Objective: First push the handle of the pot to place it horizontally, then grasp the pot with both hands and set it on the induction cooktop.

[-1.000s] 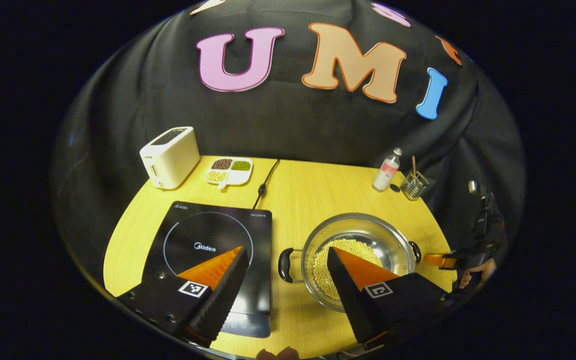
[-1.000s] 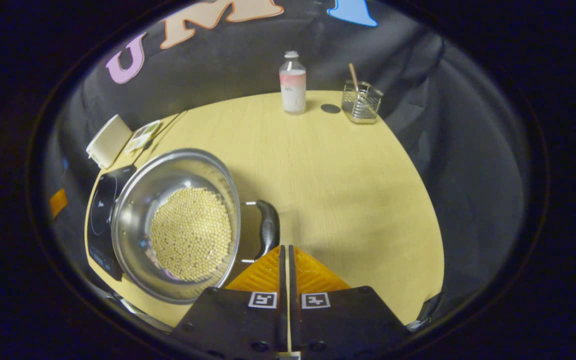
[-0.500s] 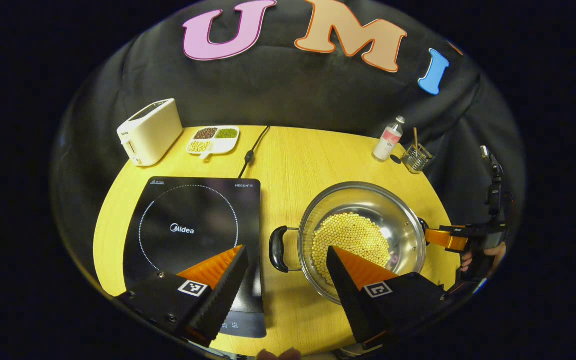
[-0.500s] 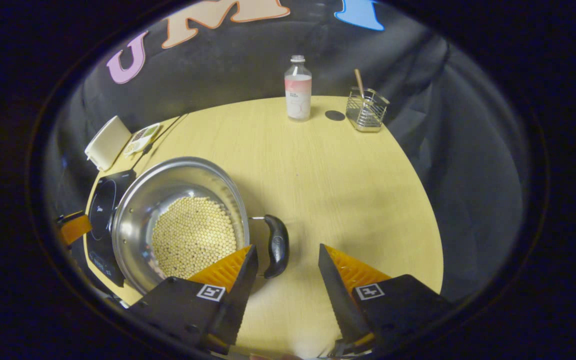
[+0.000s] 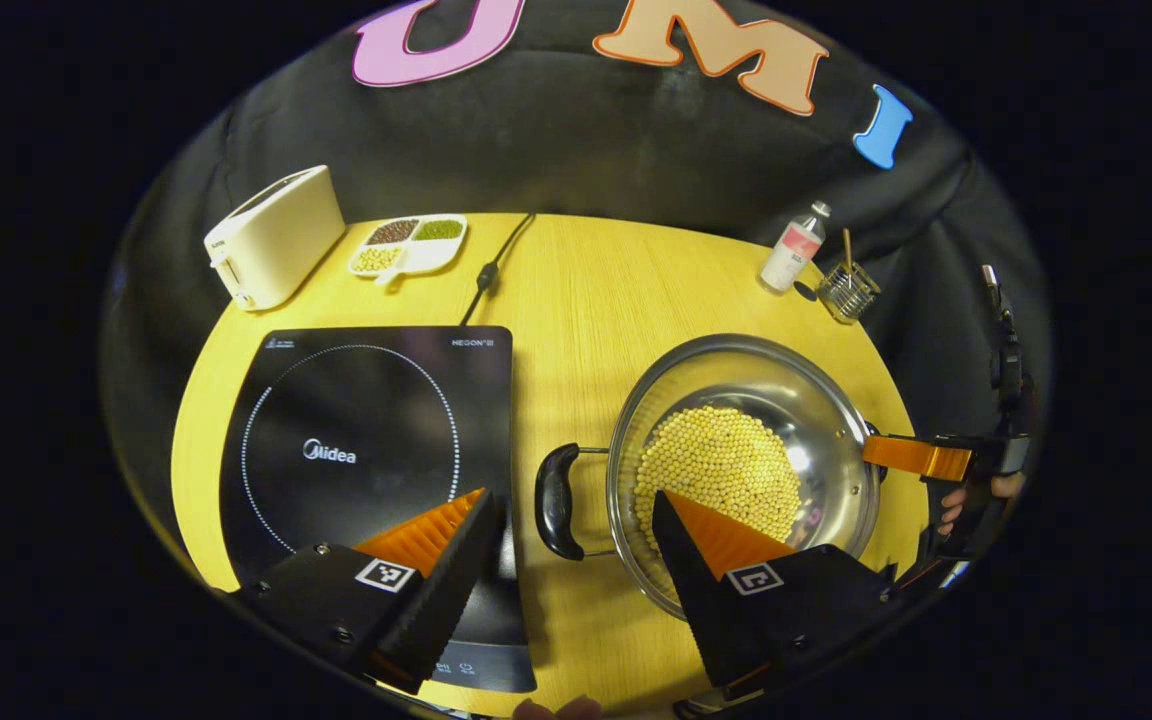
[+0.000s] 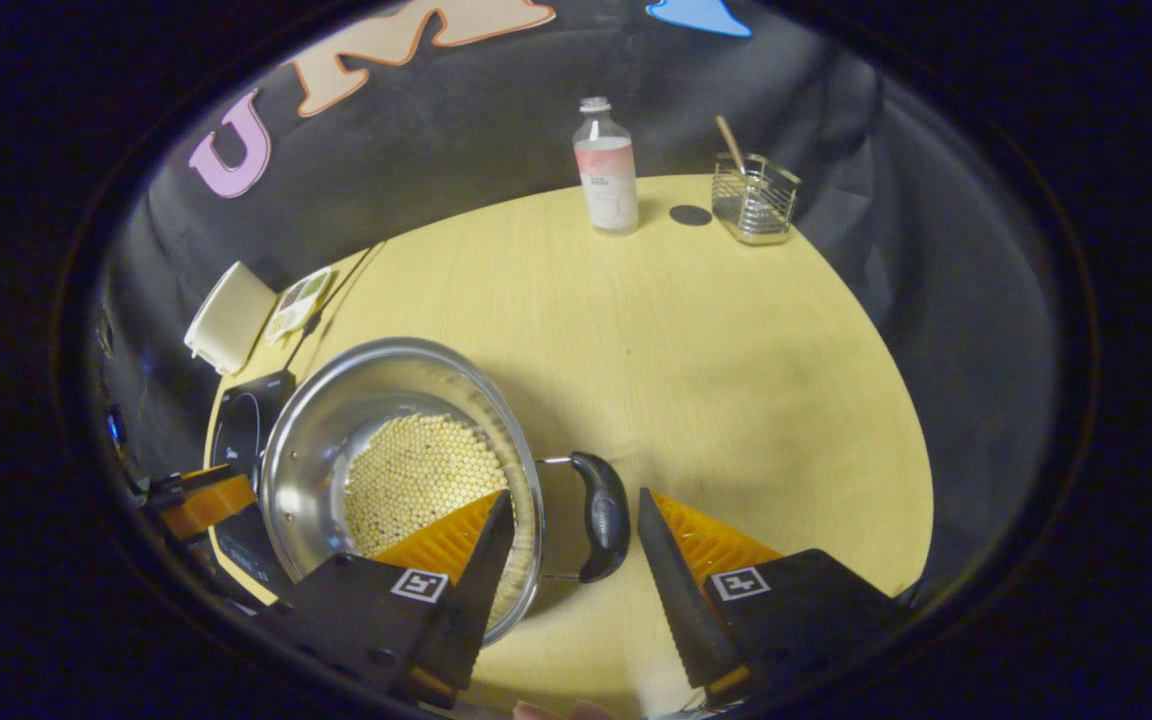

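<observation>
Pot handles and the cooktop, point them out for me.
left pot handle (image 5: 554,502), left gripper view, middle of grip
right pot handle (image 6: 603,515), right gripper view, middle of grip
induction cooktop (image 5: 356,400), left gripper view, bare glass top

Both views looking down over table (image 5: 586,290) from near edge, close; sharing pot (image 5: 736,400) (image 6: 356,400) from opposite sides.

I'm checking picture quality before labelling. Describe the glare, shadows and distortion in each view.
Left gripper view: bright glare on the pot's steel wall beside the beans; the fisheye bends the table edge into a curve. Right gripper view: dimmer, a soft shadow on the table right of the pot; the bottle stays sharp.
</observation>
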A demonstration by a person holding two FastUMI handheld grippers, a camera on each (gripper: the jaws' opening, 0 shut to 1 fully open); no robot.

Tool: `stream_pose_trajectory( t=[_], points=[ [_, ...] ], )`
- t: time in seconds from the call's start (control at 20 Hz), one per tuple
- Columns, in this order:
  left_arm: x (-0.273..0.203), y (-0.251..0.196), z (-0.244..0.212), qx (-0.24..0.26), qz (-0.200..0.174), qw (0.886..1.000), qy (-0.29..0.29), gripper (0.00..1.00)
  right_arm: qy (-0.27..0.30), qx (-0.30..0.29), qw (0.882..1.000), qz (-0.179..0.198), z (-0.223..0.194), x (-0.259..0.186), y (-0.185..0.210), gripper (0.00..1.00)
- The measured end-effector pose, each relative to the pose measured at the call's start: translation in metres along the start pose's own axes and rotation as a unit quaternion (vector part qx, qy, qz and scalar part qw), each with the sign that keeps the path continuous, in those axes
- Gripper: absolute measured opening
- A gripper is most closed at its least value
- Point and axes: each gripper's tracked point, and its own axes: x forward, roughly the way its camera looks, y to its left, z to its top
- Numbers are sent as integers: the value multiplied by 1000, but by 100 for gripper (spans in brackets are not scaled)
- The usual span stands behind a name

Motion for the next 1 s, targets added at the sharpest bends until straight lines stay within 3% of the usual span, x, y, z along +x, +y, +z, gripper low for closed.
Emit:
stream_pose_trajectory(
  t=[0.35, 0.4, 0.75, 0.8, 0.9, 1.0],
  points=[
    [26, 9, -8, 9, 11, 999, 32, 100, 20, -6, 1000, -3, -4, 16, -2, 79],
    [29, 8, -6, 17, 12, 999, 32, 92, 23, -6, 1000, -2, -5, 18, -2, 81],
    [35, -2, -3, 56, 11, 997, 51, 96, 39, -13, 999, -2, -9, 32, -8, 78],
    [39, -11, -6, 47, -8, 997, 53, 96, 40, -13, 999, -2, -9, 34, -10, 78],
    [43, -14, -23, 21, -10, 996, 85, 93, 43, -12, 999, 0, -10, 35, -12, 83],
    [49, -15, -19, 8, -11, 997, 79, 94, 43, -12, 999, -1, -10, 36, -13, 84]
  ],
)
